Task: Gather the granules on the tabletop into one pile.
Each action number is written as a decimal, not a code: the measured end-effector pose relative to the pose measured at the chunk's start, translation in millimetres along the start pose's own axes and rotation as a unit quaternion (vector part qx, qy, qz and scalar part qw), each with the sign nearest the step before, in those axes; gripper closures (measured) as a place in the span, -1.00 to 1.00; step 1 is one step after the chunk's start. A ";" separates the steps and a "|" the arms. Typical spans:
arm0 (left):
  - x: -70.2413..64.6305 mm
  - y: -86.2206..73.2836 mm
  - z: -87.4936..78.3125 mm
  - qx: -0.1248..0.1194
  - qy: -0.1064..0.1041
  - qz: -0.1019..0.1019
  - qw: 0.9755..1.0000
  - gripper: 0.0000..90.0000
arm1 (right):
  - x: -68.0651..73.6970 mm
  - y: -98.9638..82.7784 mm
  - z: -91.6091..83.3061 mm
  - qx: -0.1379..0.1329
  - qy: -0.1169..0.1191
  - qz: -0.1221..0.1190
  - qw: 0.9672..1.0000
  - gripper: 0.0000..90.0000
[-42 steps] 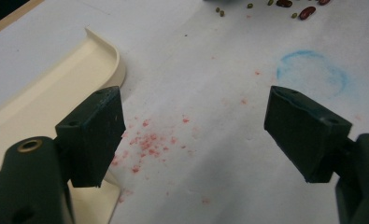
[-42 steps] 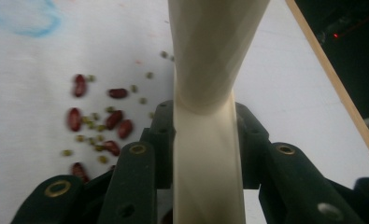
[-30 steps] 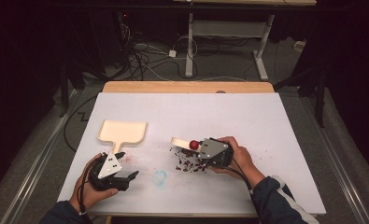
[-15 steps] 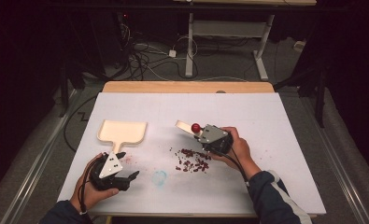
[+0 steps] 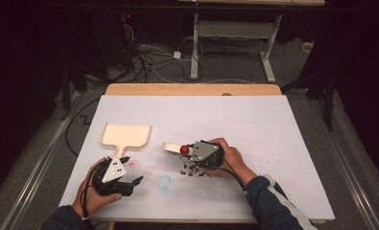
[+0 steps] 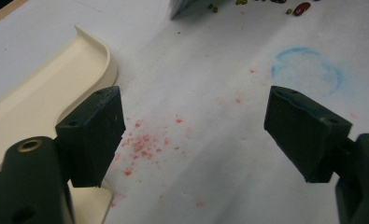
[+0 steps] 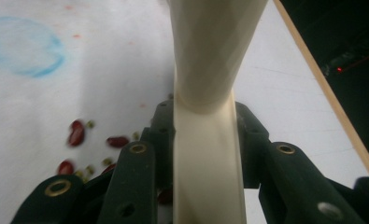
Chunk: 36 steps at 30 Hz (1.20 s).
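While the left gripper (image 5: 138,180) rests near the table's (image 5: 292,143) front edge in the high view, its jaws apart and empty, the right gripper (image 5: 184,152) sits mid-table, clamped on a cream brush (image 5: 170,146) whose head points left. Beans (image 5: 193,170) lie scattered just under that gripper. A cream dustpan (image 5: 125,135) lies flat to the left, its handle toward the left gripper, and a faint blue ring (image 5: 164,182) marks the paper between the hands.

In the left gripper view, the jaws stand wide over bare paper with red specks (image 6: 142,142); the dustpan (image 6: 37,107) lies beside the left jaw, and the blue ring (image 6: 308,67) is ahead.

In the right gripper view, the jaws pinch the brush handle (image 7: 210,140), with red and green beans (image 7: 77,133) on the paper beside it.
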<state>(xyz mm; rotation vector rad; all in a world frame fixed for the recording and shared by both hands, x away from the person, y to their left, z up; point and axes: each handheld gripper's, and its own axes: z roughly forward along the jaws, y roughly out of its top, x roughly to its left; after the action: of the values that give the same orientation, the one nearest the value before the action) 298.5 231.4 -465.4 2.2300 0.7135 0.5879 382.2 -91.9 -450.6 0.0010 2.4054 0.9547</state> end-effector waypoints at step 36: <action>8.1 -0.2 -12.7 -0.029 0.026 -0.024 0.999 -0.56 | 28.4 46.1 -21.4 -0.035 0.093 0.389 0.916 0.50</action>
<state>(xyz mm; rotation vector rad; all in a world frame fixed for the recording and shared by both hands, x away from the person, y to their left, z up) 297.0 242.9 -455.7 2.1449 0.7656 0.6373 338.7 -65.5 -422.5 0.9435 2.5659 1.4269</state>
